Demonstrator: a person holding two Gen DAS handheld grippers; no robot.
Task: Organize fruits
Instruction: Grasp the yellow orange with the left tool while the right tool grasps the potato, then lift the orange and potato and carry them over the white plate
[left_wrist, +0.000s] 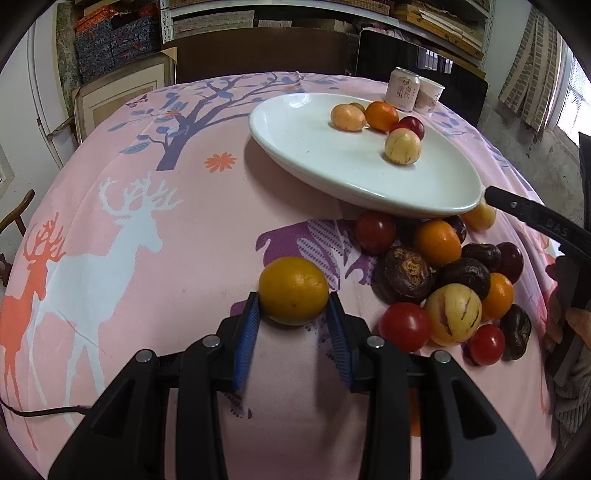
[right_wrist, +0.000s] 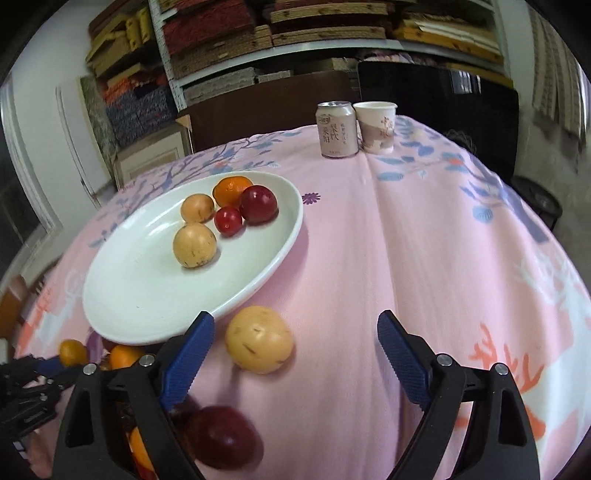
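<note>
Left wrist view has the left gripper (left_wrist: 293, 308) clamped on a round orange-yellow citrus fruit (left_wrist: 293, 290), its blue ribbed pads (left_wrist: 246, 343) pressing both sides of the fruit just above the pink cloth printed with deer and trees (left_wrist: 147, 229). To the right lies a loose pile of fruit (left_wrist: 448, 280): red tomatoes, dark wrinkled purple fruits, small oranges and pale yellow striped ones, reaching under the near edge of a white oval ceramic plate (left_wrist: 314, 147). 5 fruits sit on that plate toward its far end. Behind it stand a pale drink can (left_wrist: 403, 93) and a paper cup (left_wrist: 429, 95), touching side by side.

Right wrist view shows the right gripper (right_wrist: 295, 332) spread wide with nothing clamped; a pale yellow round fruit (right_wrist: 259, 339) rests on the cloth between its blue pads (right_wrist: 192, 354), nearer the left one, without contact. A dark red plum (right_wrist: 221, 435) lies below the left finger.
</note>
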